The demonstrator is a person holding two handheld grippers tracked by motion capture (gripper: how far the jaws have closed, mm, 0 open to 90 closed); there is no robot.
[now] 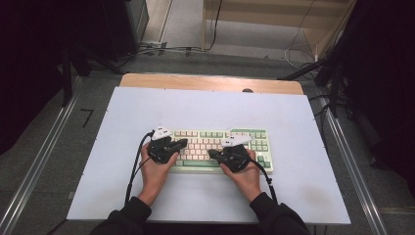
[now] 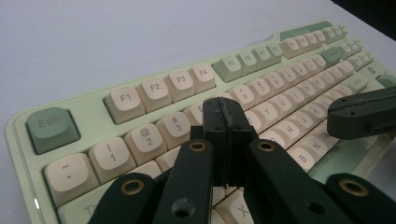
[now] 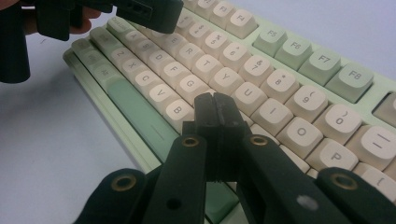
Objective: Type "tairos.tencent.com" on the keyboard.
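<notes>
The left gripper (image 2: 227, 112) and right gripper (image 3: 215, 108) are held closed and empty over the green-and-cream keyboard (image 1: 222, 150), which lies directly beneath both tips on the white table mat (image 1: 205, 105). Each tip is faced closely by the other; nothing is interposed.

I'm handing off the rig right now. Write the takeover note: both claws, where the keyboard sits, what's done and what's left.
Left claw: shut, empty, tip poised over the number and letter rows at the keyboard's left half.
Right claw: shut, empty, tip over the lower letter rows near the space bar.
Keyboard: green and cream, flat on the white mat, roughly centred, near the person's edge.
Done: both claws closed and placed over the keys like typing fingers.
Left: probably pressing keys with the closed tips; whether either tip touches a key now cannot be told.
</notes>
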